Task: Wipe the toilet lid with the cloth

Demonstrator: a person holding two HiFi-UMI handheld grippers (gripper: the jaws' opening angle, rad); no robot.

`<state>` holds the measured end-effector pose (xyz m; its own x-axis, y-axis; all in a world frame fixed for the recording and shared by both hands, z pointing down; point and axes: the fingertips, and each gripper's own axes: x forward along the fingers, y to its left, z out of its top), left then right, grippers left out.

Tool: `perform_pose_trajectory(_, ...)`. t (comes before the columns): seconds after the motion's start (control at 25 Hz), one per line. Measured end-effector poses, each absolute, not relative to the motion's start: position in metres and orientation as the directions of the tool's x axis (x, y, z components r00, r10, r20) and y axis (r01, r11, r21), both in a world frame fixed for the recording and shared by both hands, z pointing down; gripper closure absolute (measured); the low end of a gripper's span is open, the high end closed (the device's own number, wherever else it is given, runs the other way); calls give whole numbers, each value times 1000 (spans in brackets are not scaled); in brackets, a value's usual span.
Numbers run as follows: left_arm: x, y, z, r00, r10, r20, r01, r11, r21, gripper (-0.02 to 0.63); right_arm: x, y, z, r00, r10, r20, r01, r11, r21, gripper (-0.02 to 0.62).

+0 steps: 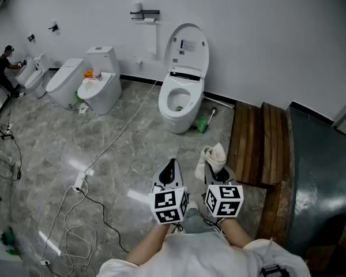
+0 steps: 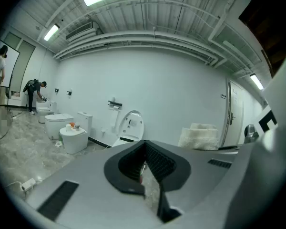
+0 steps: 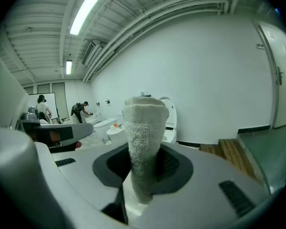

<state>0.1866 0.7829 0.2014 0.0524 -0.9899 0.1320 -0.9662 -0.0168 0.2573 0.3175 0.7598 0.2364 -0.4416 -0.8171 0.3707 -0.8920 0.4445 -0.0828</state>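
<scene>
Right gripper [image 1: 218, 173] pinches the folded white cloth [image 1: 212, 156], which sticks up from between its jaws. Left gripper [image 1: 170, 171] has its jaws pressed together with nothing in them. Both are close to the person's body. The toilet [image 1: 180, 103] is well apart from them, ahead across the floor. The toilet lid [image 1: 188, 46] is raised upright by the wall, and no cloth is near it. Judgement: the cloth is in hand, but the approach and all the wiping are left to do.

Grey left hand-held gripper [image 1: 170, 165] and right hand-held gripper [image 1: 217, 169] carry black-and-white marker cubes [image 1: 169, 205]; white shirt [image 1: 202, 257].
</scene>
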Motion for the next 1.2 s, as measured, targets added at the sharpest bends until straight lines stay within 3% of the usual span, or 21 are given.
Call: perform_pose_trajectory(1.2,126,505,202,-6,-989,148,-969,42,242,594,260,472,237,-500,-768,401,-859,499,-114,499)
